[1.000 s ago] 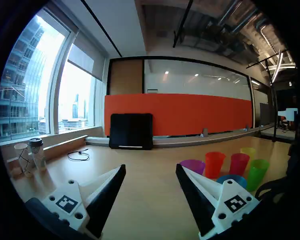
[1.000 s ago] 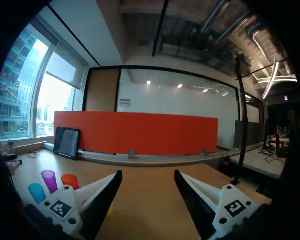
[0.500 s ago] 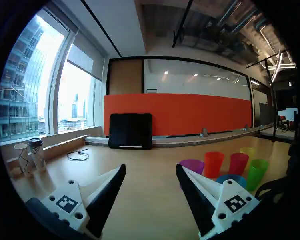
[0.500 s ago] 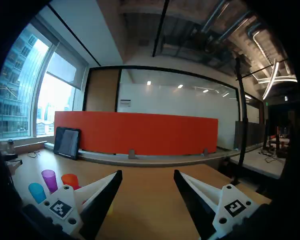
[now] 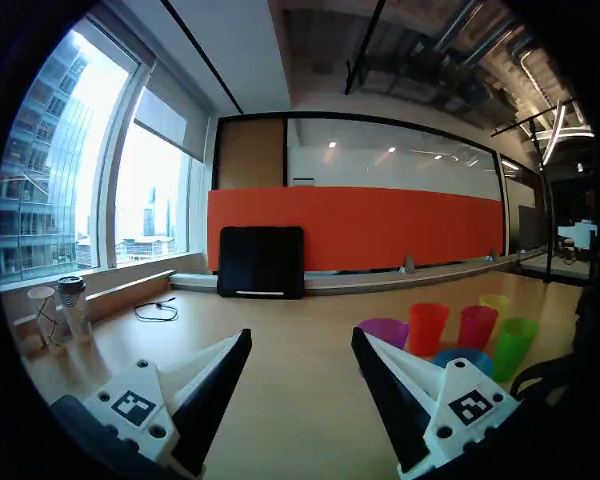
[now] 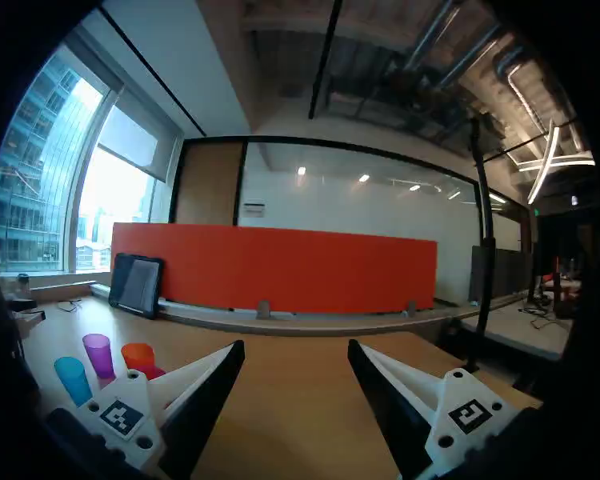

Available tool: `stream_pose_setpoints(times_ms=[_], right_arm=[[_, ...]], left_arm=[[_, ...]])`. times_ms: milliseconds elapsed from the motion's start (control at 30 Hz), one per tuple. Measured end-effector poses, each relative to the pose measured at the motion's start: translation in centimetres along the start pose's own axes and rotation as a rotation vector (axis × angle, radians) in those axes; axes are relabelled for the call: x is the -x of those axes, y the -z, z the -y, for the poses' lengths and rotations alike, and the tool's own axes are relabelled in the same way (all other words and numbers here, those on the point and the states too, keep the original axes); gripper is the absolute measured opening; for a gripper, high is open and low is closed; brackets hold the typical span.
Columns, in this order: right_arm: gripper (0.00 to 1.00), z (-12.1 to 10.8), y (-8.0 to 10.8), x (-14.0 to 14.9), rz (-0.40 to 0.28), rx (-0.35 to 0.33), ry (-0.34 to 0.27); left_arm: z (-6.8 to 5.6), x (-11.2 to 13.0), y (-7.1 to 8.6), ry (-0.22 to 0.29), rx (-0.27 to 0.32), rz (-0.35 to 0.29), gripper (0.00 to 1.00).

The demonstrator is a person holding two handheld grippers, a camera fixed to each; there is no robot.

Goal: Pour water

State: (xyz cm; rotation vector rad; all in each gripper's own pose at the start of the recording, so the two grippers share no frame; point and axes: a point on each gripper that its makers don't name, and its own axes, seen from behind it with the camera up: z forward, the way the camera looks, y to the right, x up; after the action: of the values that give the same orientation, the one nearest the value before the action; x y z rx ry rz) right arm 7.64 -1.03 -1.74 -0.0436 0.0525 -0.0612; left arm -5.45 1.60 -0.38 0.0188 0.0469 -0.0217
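Note:
Several coloured plastic cups stand grouped on the wooden table (image 5: 300, 376): purple cup (image 5: 386, 330), orange cup (image 5: 428, 326), pink cup (image 5: 477, 326), yellow cup (image 5: 497, 305), green cup (image 5: 515, 346) and blue cup (image 5: 462, 359). They sit right of and just beyond my left gripper (image 5: 300, 352), which is open and holds nothing. In the right gripper view the blue cup (image 6: 74, 378), purple cup (image 6: 99, 354) and orange cup (image 6: 138, 357) stand at the lower left, left of my right gripper (image 6: 294, 360), also open and holding nothing.
A black tablet (image 5: 262, 262) leans against the orange partition (image 5: 364, 226) at the table's back. Two paper coffee cups (image 5: 62, 312) stand by the window ledge at left, with a black cable (image 5: 158, 309) nearby. Another desk (image 6: 524, 320) lies to the right.
The right gripper view has tipped slightly, so the cups and partition sit a little higher in it. The left gripper has stayed still.

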Motion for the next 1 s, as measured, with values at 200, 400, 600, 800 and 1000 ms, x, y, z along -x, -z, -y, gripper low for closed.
stream_pose_setpoints(times_ms=[200, 400, 600, 800, 1000], right_arm=[[1.00, -0.2, -0.2, 0.8, -0.011, -0.012, -0.015], [1.00, 0.1, -0.6, 1.6, -0.016, -0.023, -0.030], [1.00, 0.3, -0.4, 2.8, -0.020, -0.031, -0.032], [1.00, 0.6, -0.2, 4.0, -0.024, -0.052, -0.039], [1.00, 0.2, -0.4, 4.8, -0.023, -0.053, -0.069]], left_arm=[[0.0, 0.0, -0.1, 0.000, 0.000, 0.000, 0.93], [0.0, 0.0, -0.1, 0.000, 0.000, 0.000, 0.93], [0.1, 0.0, -0.1, 0.000, 0.000, 0.000, 0.93], [0.2, 0.1, 0.0, 0.000, -0.001, 0.000, 0.93], [0.2, 0.1, 0.0, 0.000, -0.001, 0.000, 0.93]])
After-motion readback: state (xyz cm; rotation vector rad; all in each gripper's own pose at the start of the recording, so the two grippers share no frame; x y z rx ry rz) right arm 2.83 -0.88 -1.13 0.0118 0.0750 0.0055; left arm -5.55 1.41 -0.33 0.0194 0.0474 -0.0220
